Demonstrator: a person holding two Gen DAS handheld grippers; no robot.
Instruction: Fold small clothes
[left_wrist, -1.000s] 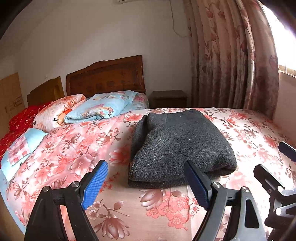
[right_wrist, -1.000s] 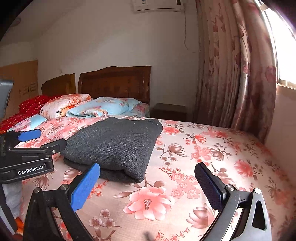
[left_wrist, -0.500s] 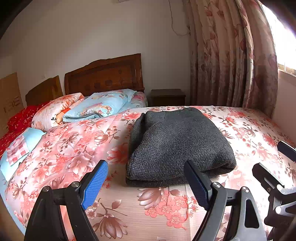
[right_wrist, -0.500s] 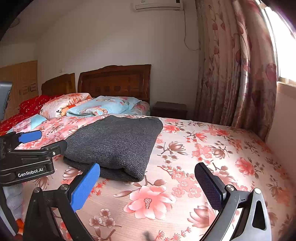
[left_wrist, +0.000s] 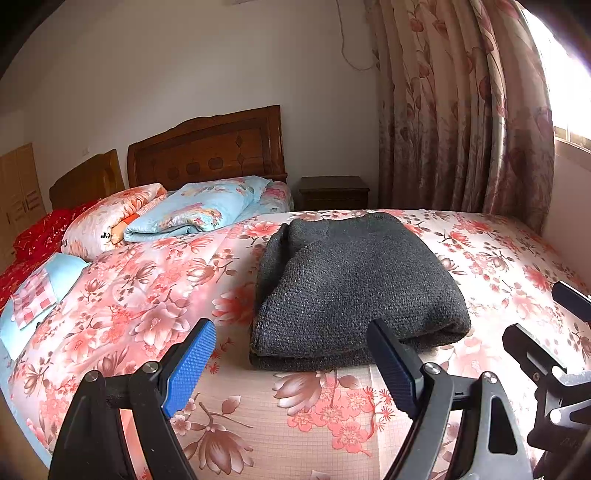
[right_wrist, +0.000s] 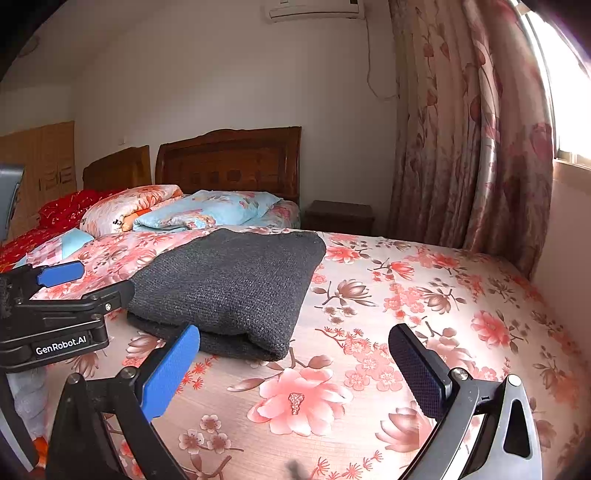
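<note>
Dark grey knitted sweater (left_wrist: 354, 284), coarse woolly texture, folded into thick rectangular bundle of several layers. Lies flat on bed with pink floral cover (left_wrist: 147, 302). Left wrist view: centre of frame, rounded fold edge at lower right, stacked layer edges along near side, looser flap along left side. Right wrist view: sweater (right_wrist: 236, 280) at centre left of frame, rounded fold facing lower centre, far end toward upper centre. Nothing touching it.

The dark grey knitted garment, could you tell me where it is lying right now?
The dark grey knitted garment lies folded on the floral bedspread, centre in the left wrist view and left of centre in the right wrist view, short of the pillows by the headboard.
</note>
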